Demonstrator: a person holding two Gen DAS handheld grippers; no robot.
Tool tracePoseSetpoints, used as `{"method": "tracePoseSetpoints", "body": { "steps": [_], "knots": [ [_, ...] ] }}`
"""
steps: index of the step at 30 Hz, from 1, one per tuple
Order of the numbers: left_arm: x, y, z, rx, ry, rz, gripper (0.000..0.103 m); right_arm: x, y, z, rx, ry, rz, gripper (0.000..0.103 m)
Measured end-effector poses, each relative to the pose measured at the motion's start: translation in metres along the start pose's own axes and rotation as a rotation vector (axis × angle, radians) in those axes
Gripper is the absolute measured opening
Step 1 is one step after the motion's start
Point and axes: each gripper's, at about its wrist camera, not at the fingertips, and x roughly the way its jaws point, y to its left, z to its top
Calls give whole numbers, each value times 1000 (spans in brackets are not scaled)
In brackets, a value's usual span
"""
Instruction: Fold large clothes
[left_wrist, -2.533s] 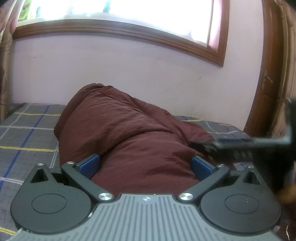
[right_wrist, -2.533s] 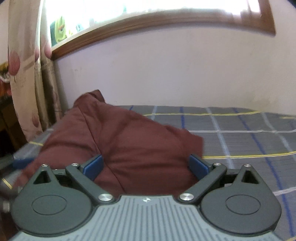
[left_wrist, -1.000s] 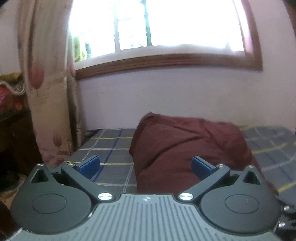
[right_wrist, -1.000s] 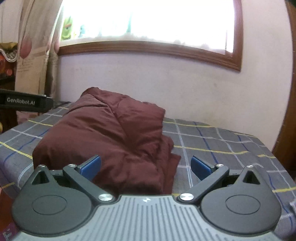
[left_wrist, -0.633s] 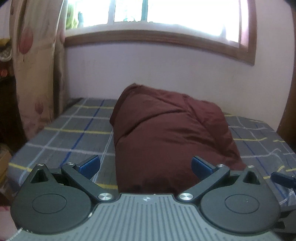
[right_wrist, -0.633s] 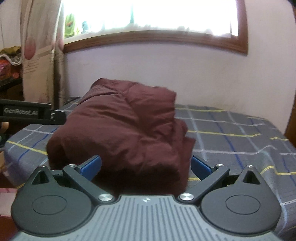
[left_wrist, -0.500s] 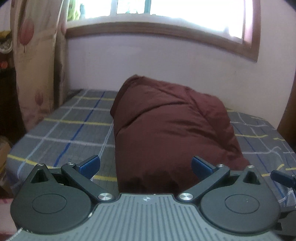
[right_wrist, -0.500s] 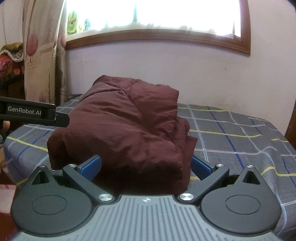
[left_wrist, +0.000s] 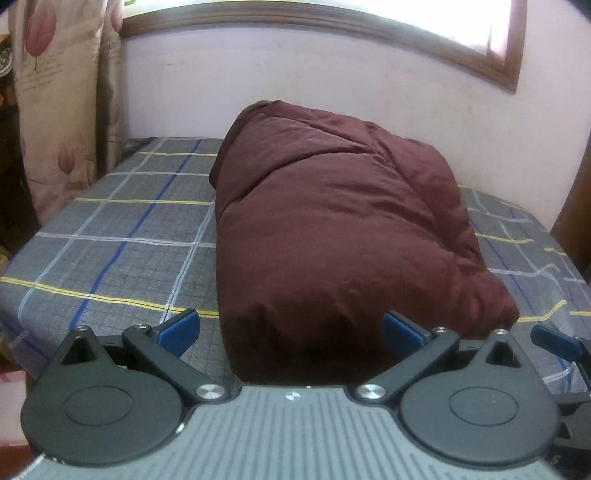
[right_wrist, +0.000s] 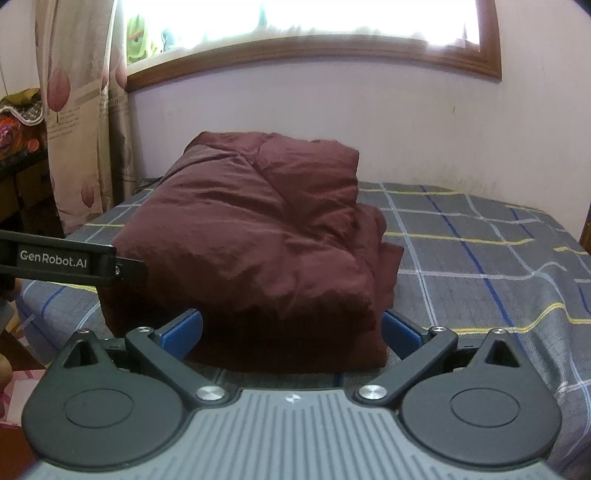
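Both claws have pulled back from the folded maroon garment (left_wrist: 332, 236) on the bed (left_wrist: 122, 236). My left claw (left_wrist: 291, 328) and right claw (right_wrist: 291, 328) gape wide, holding nothing

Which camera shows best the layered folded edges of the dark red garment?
The right wrist view: the dark red garment shows its stacked layers along its right side there. The left wrist view shows the garment only as one smooth rounded bulk, with its layers hidden.

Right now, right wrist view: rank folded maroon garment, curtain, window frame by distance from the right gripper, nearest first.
1. Folded maroon garment: on the bed, just ahead of the open right gripper.
2. Curtain: far left, beside the bed.
3. Window frame: top, on the back wall.
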Motion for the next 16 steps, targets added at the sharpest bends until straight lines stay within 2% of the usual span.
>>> {"method": "tracePoseSetpoints", "body": {
  "steps": [3,6,16],
  "knots": [
    [2,-1,-3,2,-13,8,103,2,0,-3,3,13,5,103],
    [4,1,-4,-18,-19,-16,103,2,-1,-5,9,19,3,103],
    [3,-4,-7,18,-49,26,103,-1,-3,-5,4,7,-21,103]
  ]
}}
